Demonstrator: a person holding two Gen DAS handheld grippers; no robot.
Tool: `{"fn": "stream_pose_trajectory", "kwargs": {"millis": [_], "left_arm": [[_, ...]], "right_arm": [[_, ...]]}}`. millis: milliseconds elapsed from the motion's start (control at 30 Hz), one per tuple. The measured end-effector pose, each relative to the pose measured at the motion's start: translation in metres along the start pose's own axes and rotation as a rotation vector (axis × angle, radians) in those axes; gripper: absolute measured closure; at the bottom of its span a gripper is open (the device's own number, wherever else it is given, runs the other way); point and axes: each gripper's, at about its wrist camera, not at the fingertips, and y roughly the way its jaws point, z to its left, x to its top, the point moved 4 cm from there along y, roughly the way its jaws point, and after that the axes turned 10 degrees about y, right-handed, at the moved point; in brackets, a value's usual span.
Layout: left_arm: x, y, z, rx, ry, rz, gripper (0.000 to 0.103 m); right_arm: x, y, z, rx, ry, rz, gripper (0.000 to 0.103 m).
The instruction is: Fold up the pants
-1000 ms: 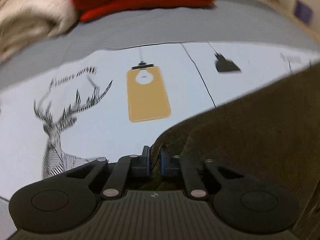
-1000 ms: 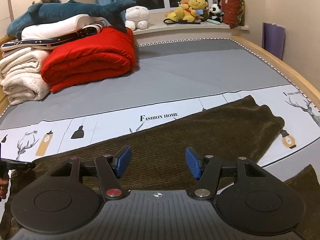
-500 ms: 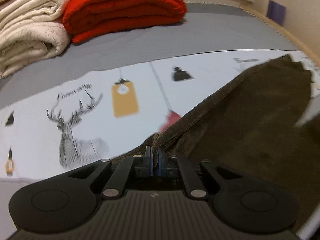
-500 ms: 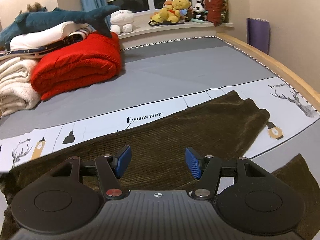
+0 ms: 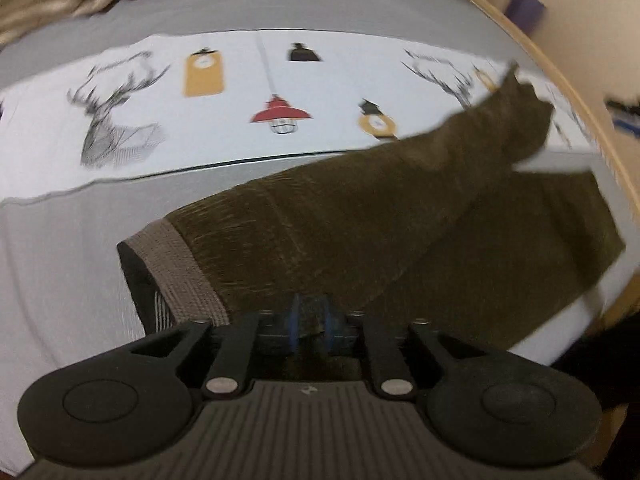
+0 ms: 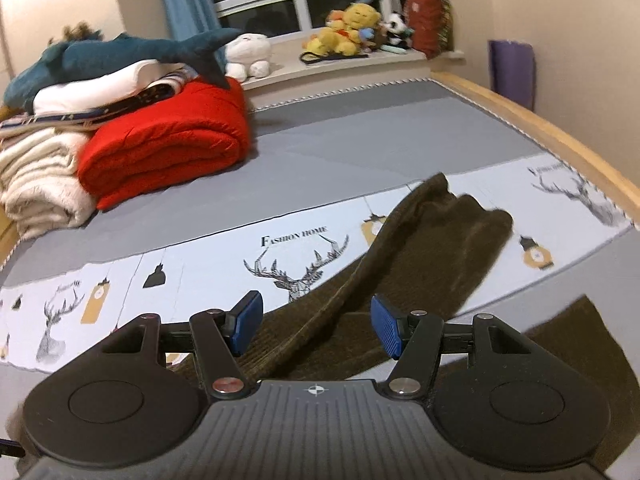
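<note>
Dark olive-brown corduroy pants spread across the bed, lengthwise over the grey sheet and the white printed strip. One leg's folded over on top of the other, its cuff end bunched up and wrinkly. Ribbed tan waistband faces the left edge, black lining peeking out.

A red quilt lies folded on the grey bed beside cream blankets. A blue toy shark tops the pile. Soft toys line the windowsill, and a printed white sheet crosses the bed.
</note>
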Motion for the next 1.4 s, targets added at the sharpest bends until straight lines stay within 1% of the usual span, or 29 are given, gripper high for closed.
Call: {"fn": "stream_pose_trajectory", "kwargs": {"millis": [33, 100, 133, 200, 300, 367, 433, 467, 533, 567, 633, 667, 733, 800, 933, 1100, 1200, 1267, 1300, 1333, 1367, 1400], "left_arm": [[-0.001, 0.002, 0.002, 0.010, -0.007, 0.010, 0.073], [0.002, 0.007, 0.002, 0.015, -0.001, 0.038, 0.066], [0.002, 0.009, 0.000, 0.006, 0.006, 0.054, 0.064], [0.004, 0.014, -0.006, -0.022, 0.036, 0.076, 0.064], [0.001, 0.023, -0.022, -0.101, 0.124, 0.105, 0.063], [-0.006, 0.034, -0.034, -0.126, 0.193, 0.152, 0.059], [-0.015, 0.048, -0.041, -0.117, 0.249, 0.216, 0.044], [-0.020, 0.056, -0.042, -0.107, 0.267, 0.250, 0.040], [-0.025, 0.068, -0.035, -0.086, 0.251, 0.296, 0.021], [-0.024, 0.073, -0.027, -0.074, 0.216, 0.301, 0.019], [-0.018, 0.074, -0.010, -0.060, 0.126, 0.269, 0.019], [-0.013, 0.072, 0.001, -0.063, 0.058, 0.246, 0.019], [-0.006, 0.068, 0.019, -0.098, -0.079, 0.204, 0.019], [0.000, 0.063, 0.031, -0.106, -0.169, 0.161, 0.019], [0.006, 0.057, 0.043, -0.081, -0.259, 0.119, 0.019], [0.015, 0.047, 0.056, -0.068, -0.412, 0.077, 0.019], [0.016, 0.044, 0.061, -0.041, -0.458, 0.064, 0.020], [0.021, 0.044, 0.061, -0.012, -0.465, 0.079, 0.024], [0.022, 0.045, 0.060, 0.008, -0.460, 0.093, 0.032], [0.025, 0.047, 0.058, 0.034, -0.452, 0.108, 0.043], [0.025, 0.051, 0.059, 0.058, -0.443, 0.119, 0.049], [0.025, 0.053, 0.060, 0.078, -0.432, 0.128, 0.060]], "right_arm": [[0.001, -0.001, -0.004, 0.000, 0.018, 0.000, 0.041], [0.003, -0.002, -0.010, -0.002, 0.049, -0.003, 0.041], [0.004, -0.002, -0.012, -0.005, 0.059, -0.003, 0.041], [0.005, 0.000, -0.016, -0.010, 0.075, -0.001, 0.041], [0.005, 0.006, -0.020, -0.019, 0.088, 0.007, 0.041], [0.006, 0.009, -0.022, -0.026, 0.090, 0.014, 0.041], [0.006, 0.013, -0.023, -0.030, 0.092, 0.018, 0.041], [0.007, 0.014, -0.023, -0.031, 0.094, 0.019, 0.041], [0.008, 0.016, -0.023, -0.033, 0.098, 0.020, 0.041], [0.008, 0.017, -0.023, -0.033, 0.100, 0.020, 0.041], [0.008, 0.019, -0.022, -0.033, 0.101, 0.023, 0.041], [0.008, 0.020, -0.022, -0.034, 0.101, 0.024, 0.041], [0.008, 0.022, -0.022, -0.034, 0.103, 0.029, 0.041], [0.008, 0.024, -0.021, -0.033, 0.100, 0.032, 0.041], [0.007, 0.030, -0.017, -0.042, 0.085, 0.040, 0.041], [0.004, 0.038, -0.010, -0.051, 0.075, 0.053, 0.041], [0.002, 0.042, -0.003, -0.052, 0.065, 0.061, 0.041], [0.001, 0.045, 0.002, -0.051, 0.054, 0.065, 0.041], [0.000, 0.046, 0.004, -0.050, 0.048, 0.067, 0.041], [-0.001, 0.048, 0.007, -0.051, 0.042, 0.069, 0.041], [-0.001, 0.049, 0.009, -0.051, 0.038, 0.070, 0.041], [-0.002, 0.051, 0.012, -0.052, 0.034, 0.072, 0.041]]}}
